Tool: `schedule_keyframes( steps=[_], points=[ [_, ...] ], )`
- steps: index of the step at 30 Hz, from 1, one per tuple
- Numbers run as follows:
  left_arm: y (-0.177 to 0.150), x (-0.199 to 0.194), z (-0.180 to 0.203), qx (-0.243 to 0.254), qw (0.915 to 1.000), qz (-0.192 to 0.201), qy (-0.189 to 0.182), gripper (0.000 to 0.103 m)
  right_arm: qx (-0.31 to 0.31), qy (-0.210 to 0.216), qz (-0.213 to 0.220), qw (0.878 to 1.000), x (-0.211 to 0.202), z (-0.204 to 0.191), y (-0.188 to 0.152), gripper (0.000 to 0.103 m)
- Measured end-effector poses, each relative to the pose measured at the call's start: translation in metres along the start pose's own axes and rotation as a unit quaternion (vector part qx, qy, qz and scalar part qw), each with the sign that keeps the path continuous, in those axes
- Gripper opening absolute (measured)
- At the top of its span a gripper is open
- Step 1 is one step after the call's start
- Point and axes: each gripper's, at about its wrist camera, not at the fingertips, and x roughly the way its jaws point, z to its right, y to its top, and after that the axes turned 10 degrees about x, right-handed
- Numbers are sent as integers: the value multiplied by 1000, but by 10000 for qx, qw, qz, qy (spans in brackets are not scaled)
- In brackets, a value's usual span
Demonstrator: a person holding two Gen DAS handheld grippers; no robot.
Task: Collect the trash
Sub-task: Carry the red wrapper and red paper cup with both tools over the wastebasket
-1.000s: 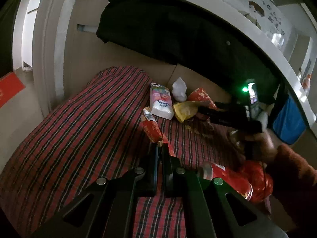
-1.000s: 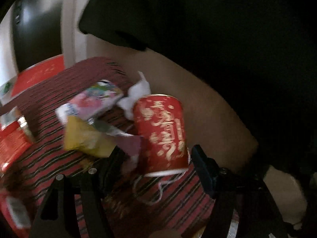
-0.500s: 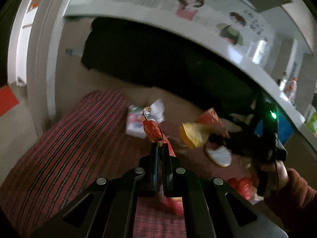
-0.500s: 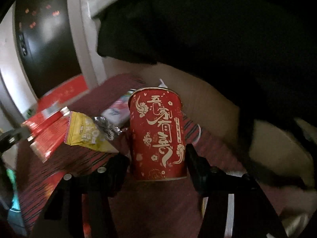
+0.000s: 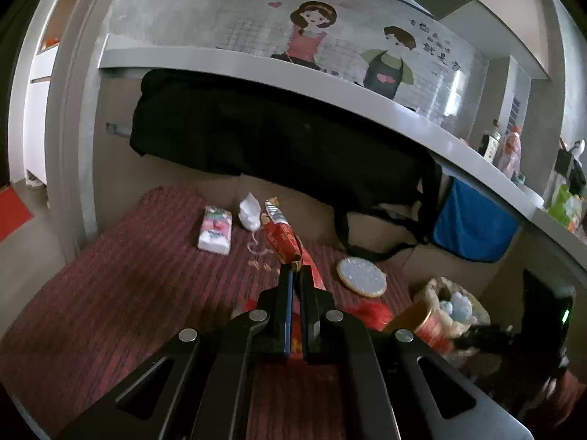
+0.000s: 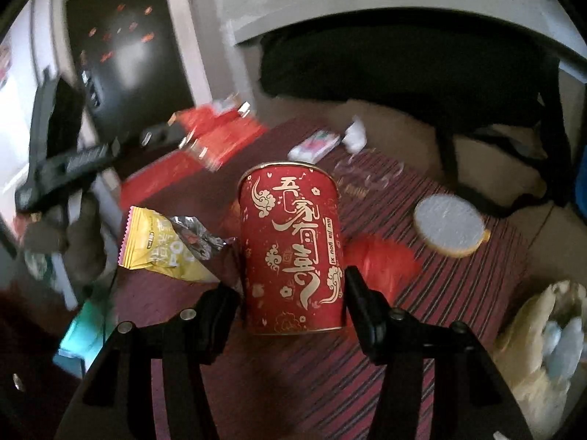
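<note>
My left gripper (image 5: 295, 267) is shut on a long red snack wrapper (image 5: 280, 236), held up above the red striped cloth (image 5: 128, 275). My right gripper (image 6: 290, 286) is shut on an upright red paper cup (image 6: 293, 242) with gold lettering. A yellow wrapper (image 6: 157, 244) with torn foil hangs pinched between the cup and the left finger. Seen from the left wrist, that cup (image 5: 422, 324) hovers beside a pale trash bag (image 5: 451, 300) at lower right. In the right wrist view the left gripper (image 6: 172, 130) and its red wrapper (image 6: 220, 128) appear blurred at upper left.
On the cloth lie a tissue packet (image 5: 216, 229), a crumpled white tissue (image 5: 250, 212), a round white lid (image 5: 361, 277) and crumpled red plastic (image 5: 370, 311). A black bag (image 5: 275, 139) hangs under a grey counter (image 5: 367, 95), with a blue bag (image 5: 473, 220) to its right.
The right gripper closed on the cup and yellow wrapper, lifted them off the cloth and carried them right, near the trash bag. The left gripper rose with the red wrapper.
</note>
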Motion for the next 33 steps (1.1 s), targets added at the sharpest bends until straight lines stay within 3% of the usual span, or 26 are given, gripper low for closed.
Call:
schedule_keyframes(
  steps=[4, 9, 13, 16, 21, 27, 29, 33],
  points=[
    [-17, -11, 17, 102, 9999, -41, -41, 3, 46, -121, -317, 9994, 16, -3, -45, 57],
    [-26, -18, 32, 124, 9999, -25, -106, 3, 350, 3, -243, 9991, 11, 10, -74, 66],
    [-21, -21, 46, 227, 9997, 55, -110, 3, 450, 387, 118, 9982, -15, 14, -71, 71],
    [-18, -19, 53, 288, 9995, 76, -125, 3, 494, 413, 424, 9970, -30, 13, -73, 77],
    [-14, -16, 61, 359, 9993, 60, -116, 3, 204, 178, 356, 9990, -10, 7, -62, 77],
    [-10, -17, 64, 433, 9990, 115, 20, 3, 50, 489, -211, 9986, 41, 1, -52, 76],
    [-9, -17, 65, 429, 9990, 124, 57, 3, 72, 530, -389, 9978, 52, 3, -51, 65],
    [-4, -18, 74, 527, 9983, 233, 44, 3, 136, 630, -90, 9979, 36, 8, -44, 59]
  ],
)
